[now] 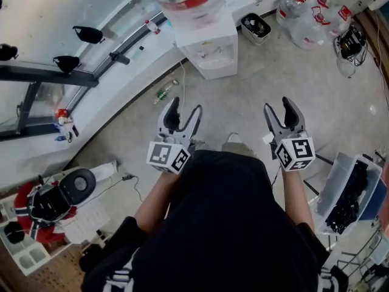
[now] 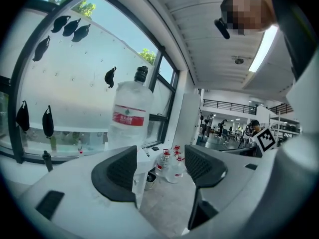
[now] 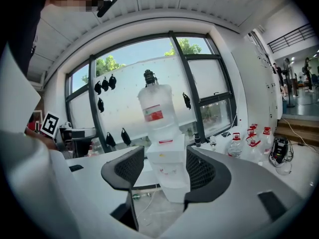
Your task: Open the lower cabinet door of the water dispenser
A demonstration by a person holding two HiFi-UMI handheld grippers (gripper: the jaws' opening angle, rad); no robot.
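The white water dispenser (image 1: pixel 208 52) stands on the floor ahead of me against the window ledge, with a large clear bottle (image 1: pixel 182 2) upside down on top. In the right gripper view the dispenser (image 3: pixel 169 171) shows between the jaws but far off, and its lower front (image 3: pixel 175 189) is closed. My left gripper (image 1: pixel 182 111) and right gripper (image 1: pixel 284 109) are held side by side at chest height, well short of the dispenser. Both are open with nothing between the jaws. In the left gripper view the left jaw hides most of the dispenser (image 2: pixel 142 169); the bottle (image 2: pixel 130 114) rises above it.
Several red-capped water jugs (image 1: pixel 310 17) and a black bin (image 1: pixel 256 28) sit to the right of the dispenser. A green bottle (image 1: pixel 165 93) and a white cable (image 1: pixel 183 96) lie on the floor to its left. A crate of cables (image 1: pixel 349 193) stands at my right.
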